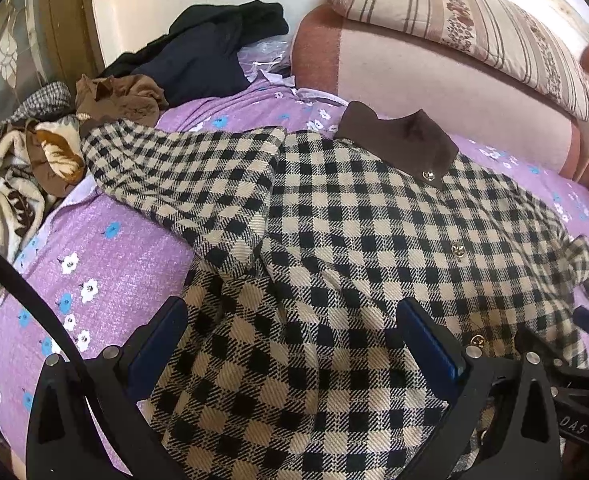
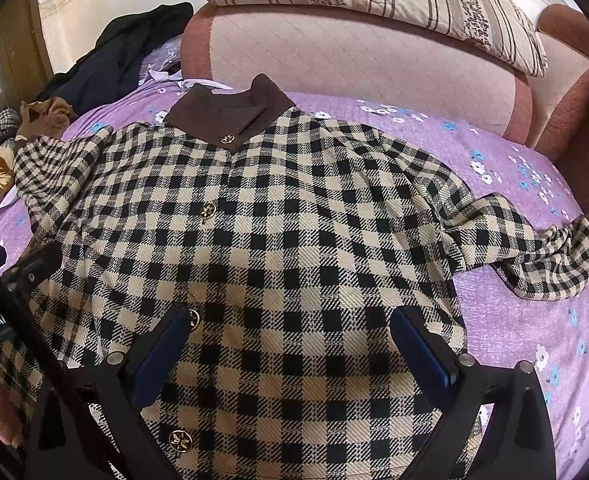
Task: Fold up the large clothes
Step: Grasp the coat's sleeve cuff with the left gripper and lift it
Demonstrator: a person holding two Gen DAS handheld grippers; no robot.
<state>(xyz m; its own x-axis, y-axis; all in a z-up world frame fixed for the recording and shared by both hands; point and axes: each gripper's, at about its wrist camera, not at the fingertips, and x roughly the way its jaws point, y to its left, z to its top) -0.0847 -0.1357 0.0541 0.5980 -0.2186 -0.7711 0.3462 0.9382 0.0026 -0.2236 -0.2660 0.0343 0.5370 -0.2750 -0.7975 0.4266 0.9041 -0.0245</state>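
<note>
we see the left claw point(image 1: 290, 344) and right claw point(image 2: 290, 344) both spread wide, gripping nothing, over the checked jacket point(image 2: 294, 220) lying buttoned on the bed point(image 2: 514, 320), brown collar point(image 2: 230, 116) far ahead.

Each view is taken from just behind a hand-held gripper, close above the bed point(image 1: 106, 256) and tilted down towards the headboard point(image 2: 358, 52). The left view is set over the left half of the coat point(image 1: 334, 240), the right view over its centre. Shared by both are the collar point(image 2: 230, 114), the pillow point(image 1: 474, 20) and the clothes pile point(image 1: 198, 52).
</note>
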